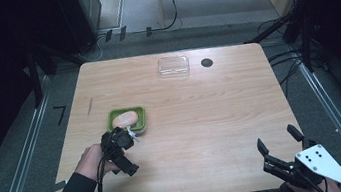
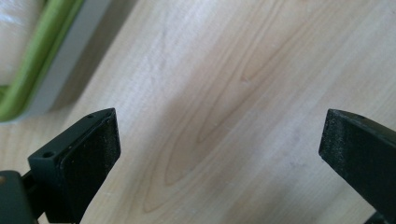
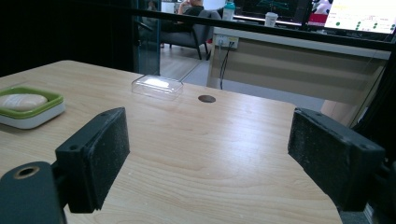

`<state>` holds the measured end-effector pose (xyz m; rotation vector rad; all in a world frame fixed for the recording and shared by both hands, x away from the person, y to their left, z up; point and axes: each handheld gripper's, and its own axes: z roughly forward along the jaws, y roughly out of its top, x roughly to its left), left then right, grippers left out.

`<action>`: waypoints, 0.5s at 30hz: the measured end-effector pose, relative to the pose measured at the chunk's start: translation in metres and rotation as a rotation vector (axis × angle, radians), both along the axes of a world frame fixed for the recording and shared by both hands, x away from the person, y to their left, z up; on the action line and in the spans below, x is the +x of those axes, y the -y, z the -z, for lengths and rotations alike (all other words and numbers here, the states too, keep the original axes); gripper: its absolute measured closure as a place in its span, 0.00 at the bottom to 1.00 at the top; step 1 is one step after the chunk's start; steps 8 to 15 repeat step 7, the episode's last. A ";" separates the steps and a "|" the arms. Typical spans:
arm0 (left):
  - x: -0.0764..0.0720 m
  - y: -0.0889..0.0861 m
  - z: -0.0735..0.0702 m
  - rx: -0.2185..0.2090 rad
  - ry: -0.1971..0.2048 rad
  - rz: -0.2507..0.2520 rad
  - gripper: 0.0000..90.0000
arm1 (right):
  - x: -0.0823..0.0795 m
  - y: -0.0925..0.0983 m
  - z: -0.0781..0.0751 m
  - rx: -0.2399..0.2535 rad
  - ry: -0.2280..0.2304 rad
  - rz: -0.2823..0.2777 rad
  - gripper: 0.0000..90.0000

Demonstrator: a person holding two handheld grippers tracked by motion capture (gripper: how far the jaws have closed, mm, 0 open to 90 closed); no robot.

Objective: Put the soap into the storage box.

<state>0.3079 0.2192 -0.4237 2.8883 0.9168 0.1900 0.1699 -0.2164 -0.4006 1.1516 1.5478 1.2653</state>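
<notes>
A green soap dish on a white base holds a beige bar of soap at the table's left middle. My left gripper hovers just at the dish's near edge, held by a hand in a dark striped sleeve. In the left gripper view it is open over bare wood, with the dish rim at the upper left. My right gripper stands open at the near right corner, nothing between its jaws. In the right gripper view it faces across the table, the dish and soap far to the left.
A clear plastic lid lies near the far edge of the wooden table, beside a dark round hole; both appear in the right gripper view, the lid and the hole. Cables and dark stands surround the table.
</notes>
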 end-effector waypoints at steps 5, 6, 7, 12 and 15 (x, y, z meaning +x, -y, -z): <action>-0.004 -0.003 0.006 0.007 -0.028 0.009 0.00 | 0.000 0.000 0.000 0.000 0.003 0.001 0.15; -0.004 -0.003 0.007 0.001 -0.032 0.006 0.00 | 0.000 0.001 0.000 0.000 0.001 0.002 0.15; -0.003 -0.004 0.008 0.000 -0.030 0.006 0.00 | 0.001 0.001 0.001 0.006 0.000 0.002 0.15; -0.003 -0.004 0.008 0.000 -0.030 0.006 0.00 | 0.001 0.001 0.001 0.006 0.000 0.002 0.15; -0.003 -0.004 0.008 0.000 -0.030 0.006 0.00 | 0.001 0.001 0.001 0.006 0.000 0.002 0.15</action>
